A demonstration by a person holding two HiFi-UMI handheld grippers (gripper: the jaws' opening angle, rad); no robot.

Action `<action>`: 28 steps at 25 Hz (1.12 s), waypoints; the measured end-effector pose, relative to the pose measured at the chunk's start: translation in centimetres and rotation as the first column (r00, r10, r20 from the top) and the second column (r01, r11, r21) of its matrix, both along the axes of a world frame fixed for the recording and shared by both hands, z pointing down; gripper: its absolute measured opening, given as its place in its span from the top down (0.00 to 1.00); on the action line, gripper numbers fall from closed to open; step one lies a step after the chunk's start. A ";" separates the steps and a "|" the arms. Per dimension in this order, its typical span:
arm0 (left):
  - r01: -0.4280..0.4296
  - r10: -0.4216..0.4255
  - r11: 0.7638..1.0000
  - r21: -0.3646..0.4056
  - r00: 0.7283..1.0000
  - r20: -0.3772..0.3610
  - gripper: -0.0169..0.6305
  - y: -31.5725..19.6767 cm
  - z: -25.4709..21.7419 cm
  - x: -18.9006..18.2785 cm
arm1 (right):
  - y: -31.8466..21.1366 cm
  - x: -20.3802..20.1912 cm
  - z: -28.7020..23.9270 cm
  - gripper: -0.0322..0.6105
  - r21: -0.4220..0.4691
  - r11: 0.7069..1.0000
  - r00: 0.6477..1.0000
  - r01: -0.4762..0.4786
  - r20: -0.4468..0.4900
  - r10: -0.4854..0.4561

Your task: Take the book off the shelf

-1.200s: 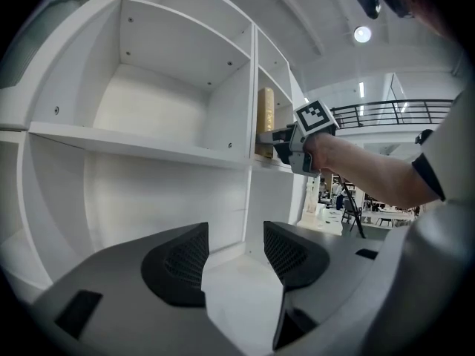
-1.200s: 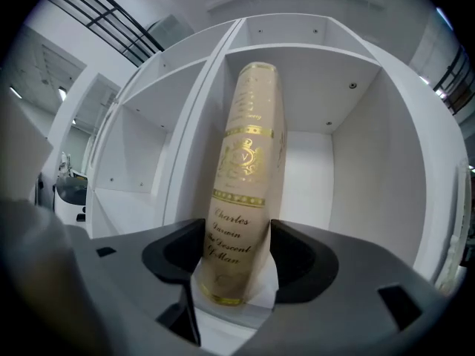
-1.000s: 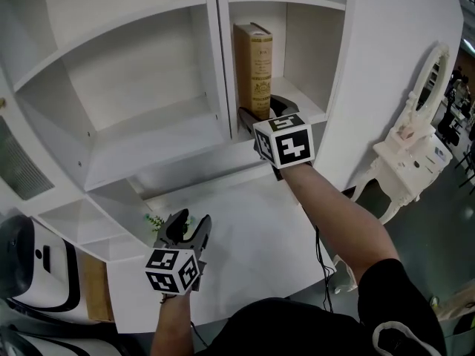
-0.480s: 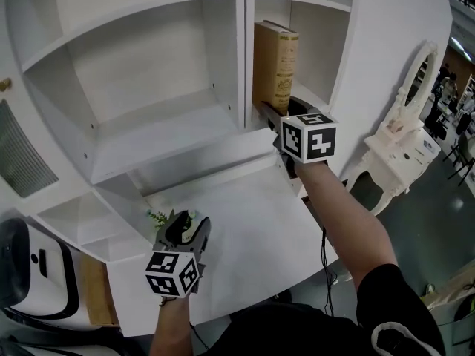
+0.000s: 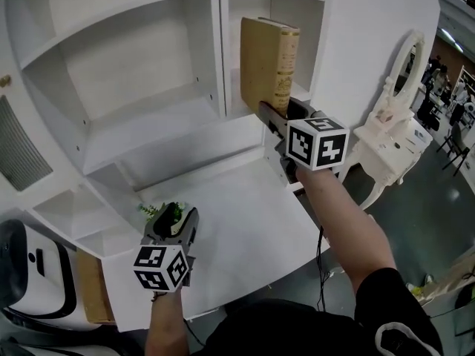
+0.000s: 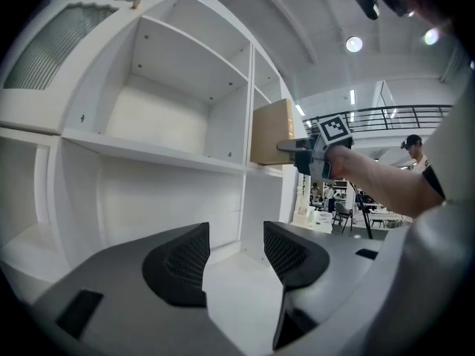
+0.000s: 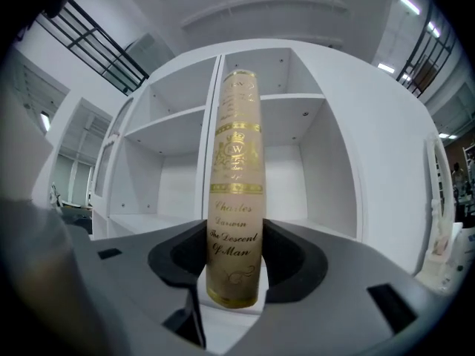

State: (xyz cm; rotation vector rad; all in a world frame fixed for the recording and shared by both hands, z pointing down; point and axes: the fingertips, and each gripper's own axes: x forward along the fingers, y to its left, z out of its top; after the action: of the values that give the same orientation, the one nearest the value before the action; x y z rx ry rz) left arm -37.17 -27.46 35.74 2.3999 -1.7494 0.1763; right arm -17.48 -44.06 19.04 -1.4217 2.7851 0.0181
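Before shelf (image 5: 148,132), book (image 5: 263,65) in right hand-held gripper (image 5: 274,117), jaws just closing.

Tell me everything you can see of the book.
The book is a thick hardback with tan covers and a gold-printed spine reading Charles Darwin, The Descent of Man. It stands upright, spine toward the person, at the front of the right shelf compartment. The right gripper has just been closing its jaws, which clamp the lower spine on both sides. Whether its foot touches the compartment floor cannot be told.
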 end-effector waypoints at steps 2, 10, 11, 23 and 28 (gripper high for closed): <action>0.000 0.000 1.000 0.001 1.000 0.006 0.61 0.4 -0.2 1.1 | 1.2 1.1 0.1 0.62 0.005 1.000 1.000 0.016 0.017 -0.016; -0.071 0.071 0.997 -0.035 0.997 -0.001 0.61 1.3 1.1 10.2 | 6.9 7.3 0.0 0.63 0.032 0.996 0.993 0.089 0.081 -0.091; -0.081 0.082 0.996 -0.041 0.997 0.001 0.61 1.6 1.4 11.3 | 7.6 8.1 0.0 0.63 0.036 0.995 0.991 0.098 0.091 -0.101; -0.002 0.005 0.997 -0.080 0.999 0.038 0.61 4.8 4.2 17.1 | 15.2 13.4 3.2 0.63 0.055 0.972 0.963 0.227 0.137 -0.232; 0.046 -0.043 0.995 -0.089 0.999 0.031 0.61 6.1 4.5 17.4 | 17.3 13.5 6.7 0.63 0.049 0.956 0.946 0.289 0.138 -0.293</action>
State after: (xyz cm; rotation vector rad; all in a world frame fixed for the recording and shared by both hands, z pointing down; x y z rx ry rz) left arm -19.78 -21.35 40.25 2.3052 -1.7660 0.2789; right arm -3.96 -26.71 25.73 -0.9505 2.8287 -0.0472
